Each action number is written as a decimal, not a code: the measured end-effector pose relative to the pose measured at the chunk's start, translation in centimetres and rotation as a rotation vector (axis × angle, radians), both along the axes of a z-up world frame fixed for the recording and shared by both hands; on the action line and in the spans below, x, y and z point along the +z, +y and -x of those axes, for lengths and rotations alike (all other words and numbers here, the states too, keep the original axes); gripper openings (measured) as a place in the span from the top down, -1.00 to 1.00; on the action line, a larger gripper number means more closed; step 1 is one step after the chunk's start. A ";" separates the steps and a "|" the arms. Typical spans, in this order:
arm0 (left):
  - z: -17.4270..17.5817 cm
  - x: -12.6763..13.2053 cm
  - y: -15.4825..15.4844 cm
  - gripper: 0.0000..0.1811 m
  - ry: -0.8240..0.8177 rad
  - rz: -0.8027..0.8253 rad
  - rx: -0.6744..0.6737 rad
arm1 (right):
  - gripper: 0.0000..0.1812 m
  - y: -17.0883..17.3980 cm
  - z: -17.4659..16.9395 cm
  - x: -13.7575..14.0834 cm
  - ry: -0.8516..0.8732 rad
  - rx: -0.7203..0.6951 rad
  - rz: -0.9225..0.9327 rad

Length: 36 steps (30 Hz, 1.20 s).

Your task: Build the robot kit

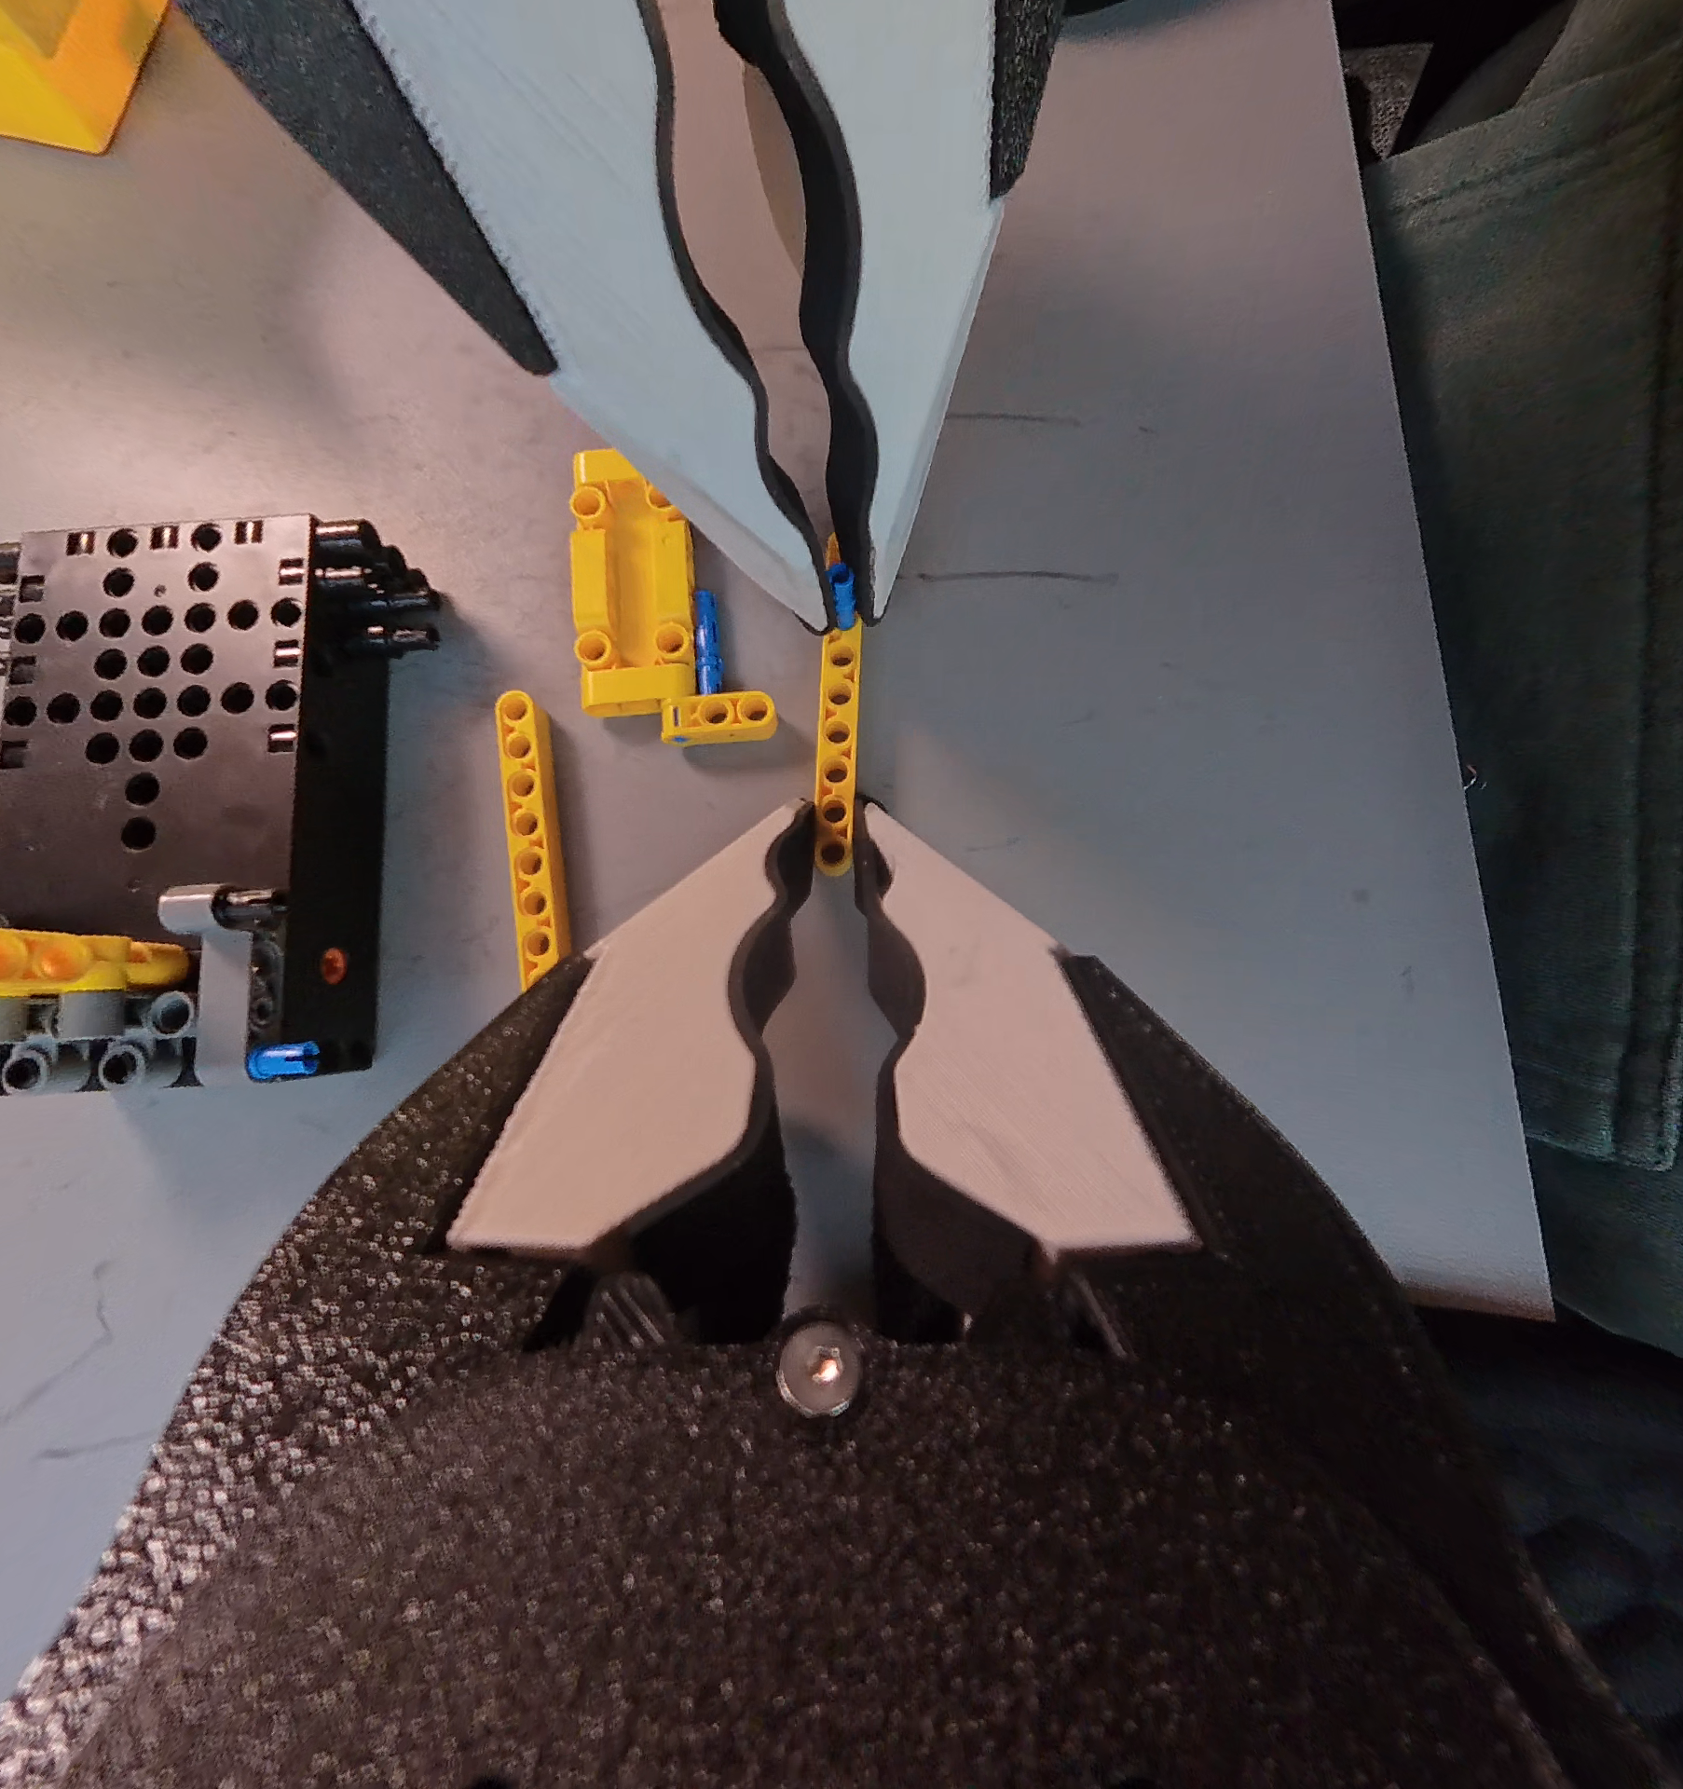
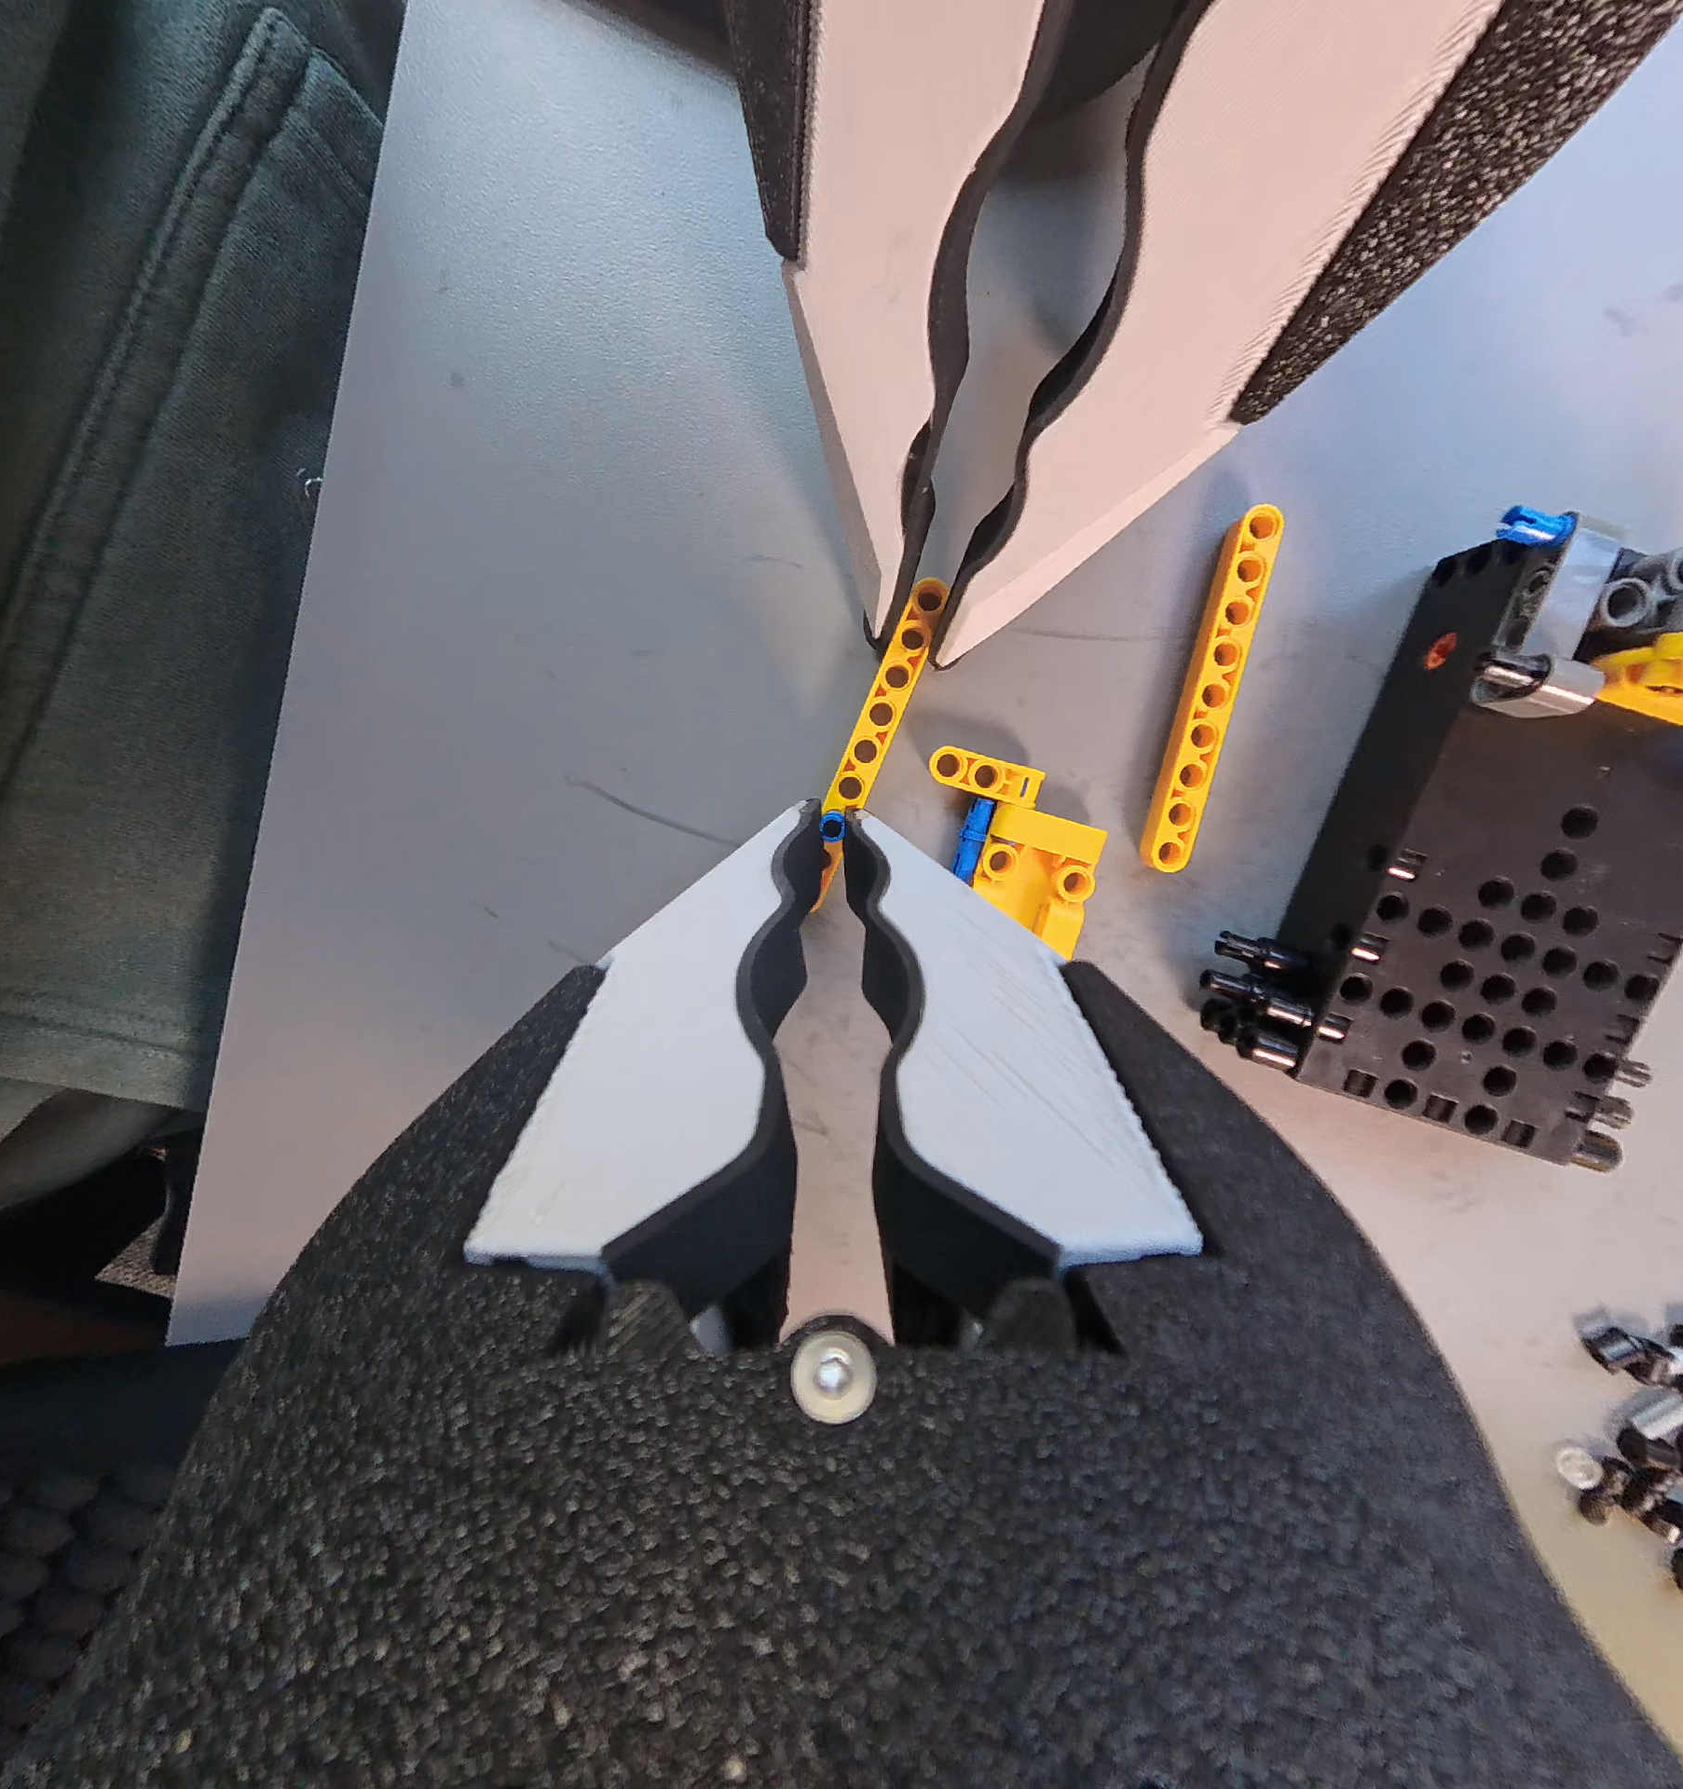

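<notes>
**A:** What have your two tools got hold of?

**B:** My left gripper (image 1: 836, 833) is closed down on one end of a long yellow beam with holes (image 1: 836, 745), its tips pinching the beam from both sides. My right gripper (image 2: 833, 828) comes in from the opposite end, facing the left one, and its tips are nearly together on a small blue pin (image 2: 831, 826). The pin sits right at the far end of that same beam; I cannot tell whether it is seated in a hole.

**A:** Where is the beam on the tabletop?

**B:** Near the edge of the grey tabletop (image 1: 1157, 774) closest to me, with a dark green garment (image 1: 1544, 678) just past that edge. I cannot tell if the beam touches the surface or is held slightly above it.

**A:** And around it?

**B:** Just beside the beam, further in from the edge, lies a chunky yellow block (image 1: 629, 600) with a second blue pin (image 1: 709, 644) along its side and a short yellow piece (image 1: 721, 718) touching its corner. Near those lies a second long yellow beam (image 1: 531, 842), loose and apart. Beyond it stands a black perforated box (image 1: 170, 755) with black pegs, grey connectors and yellow parts attached. The right wrist view also shows a heap of small black and grey parts (image 2: 1661, 1433) by the tabletop's far side.
</notes>
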<state>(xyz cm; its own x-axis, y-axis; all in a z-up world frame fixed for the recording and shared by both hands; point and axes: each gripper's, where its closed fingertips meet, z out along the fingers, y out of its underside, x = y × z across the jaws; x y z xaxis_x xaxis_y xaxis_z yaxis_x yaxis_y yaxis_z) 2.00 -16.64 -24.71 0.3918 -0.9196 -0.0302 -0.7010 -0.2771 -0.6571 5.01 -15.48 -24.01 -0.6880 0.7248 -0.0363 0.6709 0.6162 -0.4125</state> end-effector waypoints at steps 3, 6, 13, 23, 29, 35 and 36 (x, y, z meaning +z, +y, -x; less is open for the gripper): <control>0.0 0.0 0.0 0.93 0.000 -0.001 0.000 | 0.95 0.0 0.1 0.1 0.027 -0.042 0.005; 0.0 0.0 0.0 0.93 0.000 0.003 0.001 | 0.91 0.2 0.0 0.4 0.075 -0.061 -0.025; 0.0 0.0 0.0 0.92 0.006 -0.014 -0.002 | 0.79 3.4 2.1 7.6 0.381 -0.253 0.058; 0.3 3.0 0.8 0.68 -0.143 -0.110 0.052 | 1.00 24.6 5.5 24.6 1.288 -0.879 -0.238; 4.0 9.5 3.6 0.66 -0.462 -0.344 0.316 | 1.00 33.7 7.2 25.1 1.334 -0.995 -0.349; 6.7 11.7 4.3 0.67 -0.563 -0.465 0.474 | 1.00 35.7 9.1 24.9 1.318 -0.933 -0.350; 6.9 11.7 4.3 0.68 -0.564 -0.469 0.485 | 1.00 35.7 9.3 24.7 1.310 -0.927 -0.345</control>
